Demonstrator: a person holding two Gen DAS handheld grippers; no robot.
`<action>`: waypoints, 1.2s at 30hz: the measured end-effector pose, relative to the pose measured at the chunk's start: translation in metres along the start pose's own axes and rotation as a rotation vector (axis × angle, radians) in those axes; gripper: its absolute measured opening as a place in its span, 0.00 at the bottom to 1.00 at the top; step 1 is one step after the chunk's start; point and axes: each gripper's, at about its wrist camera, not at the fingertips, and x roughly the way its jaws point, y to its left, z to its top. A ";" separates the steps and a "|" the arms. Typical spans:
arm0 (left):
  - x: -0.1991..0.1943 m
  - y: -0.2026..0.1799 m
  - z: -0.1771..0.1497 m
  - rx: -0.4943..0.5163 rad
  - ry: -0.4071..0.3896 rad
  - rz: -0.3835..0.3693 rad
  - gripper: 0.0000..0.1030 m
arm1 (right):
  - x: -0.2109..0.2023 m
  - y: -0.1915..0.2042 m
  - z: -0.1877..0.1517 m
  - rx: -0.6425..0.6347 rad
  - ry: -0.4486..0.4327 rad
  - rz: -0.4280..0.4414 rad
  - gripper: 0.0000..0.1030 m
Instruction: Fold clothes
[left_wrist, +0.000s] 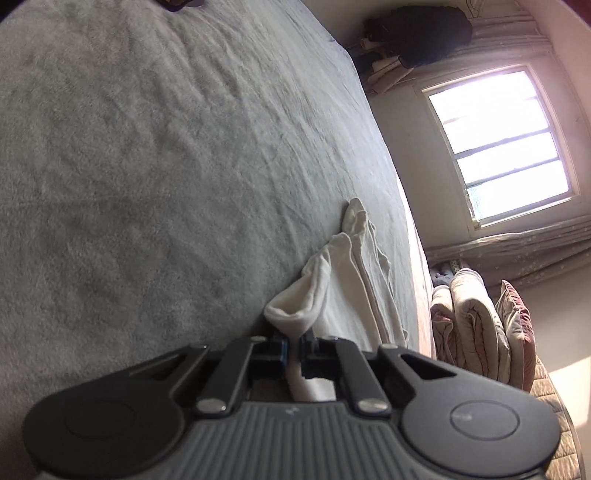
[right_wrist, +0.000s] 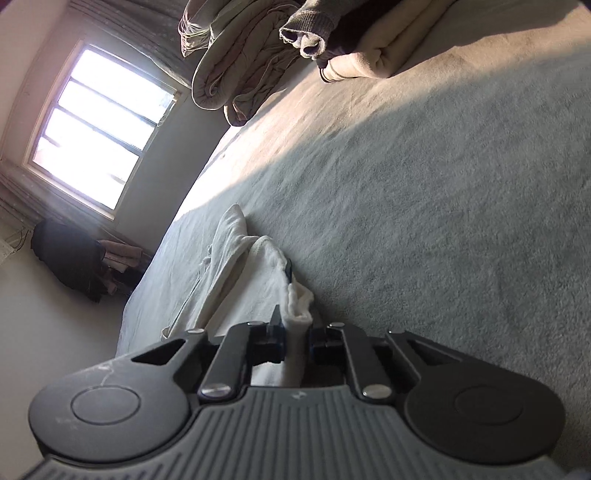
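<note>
A white garment (left_wrist: 351, 273) lies stretched along the grey bed cover (left_wrist: 166, 166) near the bed's edge. My left gripper (left_wrist: 293, 345) is shut on a bunched end of the cloth, which runs back between the fingers. In the right wrist view the same white garment (right_wrist: 243, 266) trails away toward the window. My right gripper (right_wrist: 295, 338) is shut on another bunched end of it. Both views are tilted, with the bed surface slanting across the frame.
A bright window (left_wrist: 502, 147) sits in the wall past the bed's edge. Folded quilts and a cushion (left_wrist: 480, 325) are stacked beside the bed. Dark bags (right_wrist: 70, 254) lie on the floor under the window. Piled blankets and clothes (right_wrist: 258, 48) rest at the bed's far end.
</note>
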 end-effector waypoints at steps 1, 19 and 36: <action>-0.001 -0.002 0.000 -0.002 -0.004 0.011 0.04 | -0.002 -0.001 0.001 0.023 -0.002 0.007 0.09; -0.067 -0.010 0.012 -0.026 -0.016 0.030 0.04 | -0.050 0.004 -0.001 0.125 0.006 0.032 0.09; -0.093 0.032 0.002 0.043 0.069 0.074 0.08 | -0.075 -0.015 -0.014 0.108 0.124 0.006 0.18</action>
